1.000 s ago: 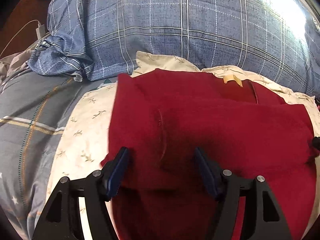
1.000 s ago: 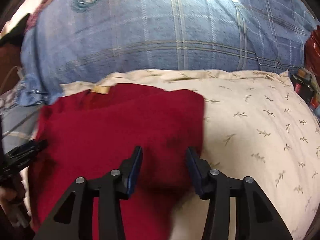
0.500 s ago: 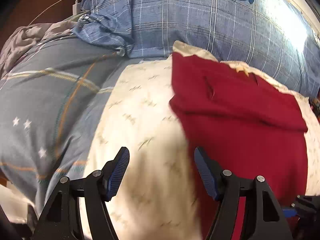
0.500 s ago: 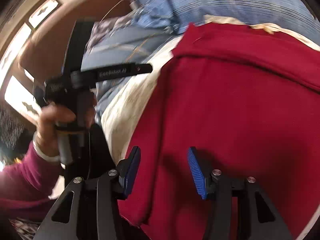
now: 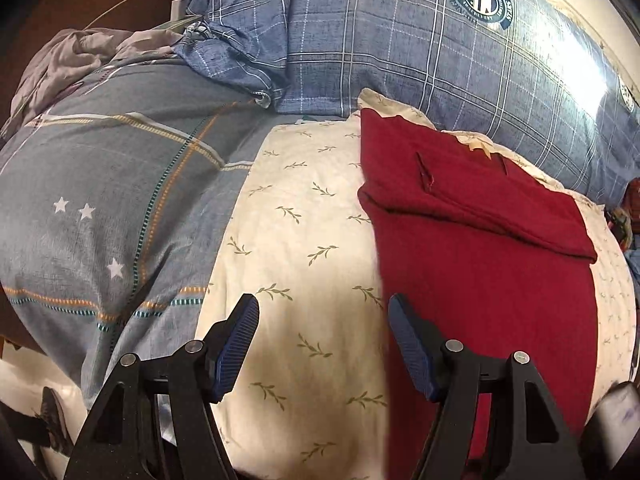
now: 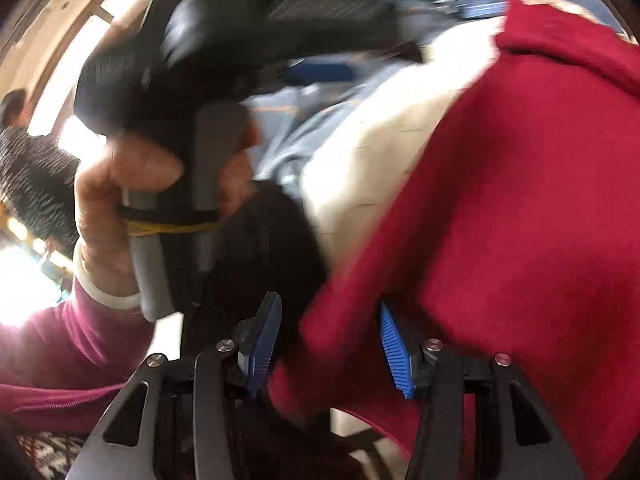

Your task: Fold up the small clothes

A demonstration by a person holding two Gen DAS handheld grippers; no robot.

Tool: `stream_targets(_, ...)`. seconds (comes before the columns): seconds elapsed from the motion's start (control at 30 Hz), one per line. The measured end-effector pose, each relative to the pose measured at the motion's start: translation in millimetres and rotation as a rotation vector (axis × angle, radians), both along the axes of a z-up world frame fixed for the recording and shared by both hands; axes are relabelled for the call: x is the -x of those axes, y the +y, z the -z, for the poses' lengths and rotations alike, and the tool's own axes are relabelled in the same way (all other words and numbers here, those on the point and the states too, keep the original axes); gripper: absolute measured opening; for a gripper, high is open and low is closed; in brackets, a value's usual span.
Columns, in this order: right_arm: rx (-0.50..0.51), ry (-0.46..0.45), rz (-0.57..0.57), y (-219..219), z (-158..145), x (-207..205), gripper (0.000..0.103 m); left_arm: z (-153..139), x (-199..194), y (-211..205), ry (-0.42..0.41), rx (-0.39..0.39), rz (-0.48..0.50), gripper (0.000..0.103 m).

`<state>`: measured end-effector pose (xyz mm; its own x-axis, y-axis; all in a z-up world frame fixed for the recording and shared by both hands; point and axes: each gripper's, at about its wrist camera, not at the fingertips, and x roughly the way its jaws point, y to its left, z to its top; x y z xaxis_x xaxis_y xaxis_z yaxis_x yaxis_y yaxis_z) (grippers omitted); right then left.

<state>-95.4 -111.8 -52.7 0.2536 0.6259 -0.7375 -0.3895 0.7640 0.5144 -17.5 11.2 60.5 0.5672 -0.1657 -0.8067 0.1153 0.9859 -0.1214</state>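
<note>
Blue plaid pillow lay behind the cream pillow. Red garment, top part folded over, lay on the cream pillow's right half. Left gripper hovered over bare cream fabric, jaws wide apart, empty. Right gripper had jaws part-open around the garment's near corner; grip unclear through blur.
</note>
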Motion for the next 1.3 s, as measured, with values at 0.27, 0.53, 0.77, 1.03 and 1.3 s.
stream_targets(0.27, 0.012, -0.035, 0.069, -29.5, -20.6, 13.5, 0.051, 1.9, 19.3, 1.1, 0.007, -0.017, 0.013, 0.067)
stream_targets(0.53, 0.271, -0.140, 0.579, -173.5, -50.9, 49.2, 0.056, 18.0, 39.4, -21.2, 0.022, -0.048, 0.063, 0.067)
stream_targets(0.77, 0.268, -0.075, 0.829, -241.5, -40.6, 63.4, 0.056, 27.2, 49.4, -31.3, 0.041, -0.072, 0.091, 0.067)
stream_targets(1.03, 0.220, -0.078, 0.860, -256.7, -44.3, 81.0, 0.056, 38.5, 53.3, -32.1, 0.075, -0.085, 0.079, 0.067)
stream_targets(1.3, 0.233, -0.146, 0.914, -266.2, -63.1, 65.1, 0.061, 46.5, 56.2, -34.1, 0.096, -0.080, 0.086, 0.067)
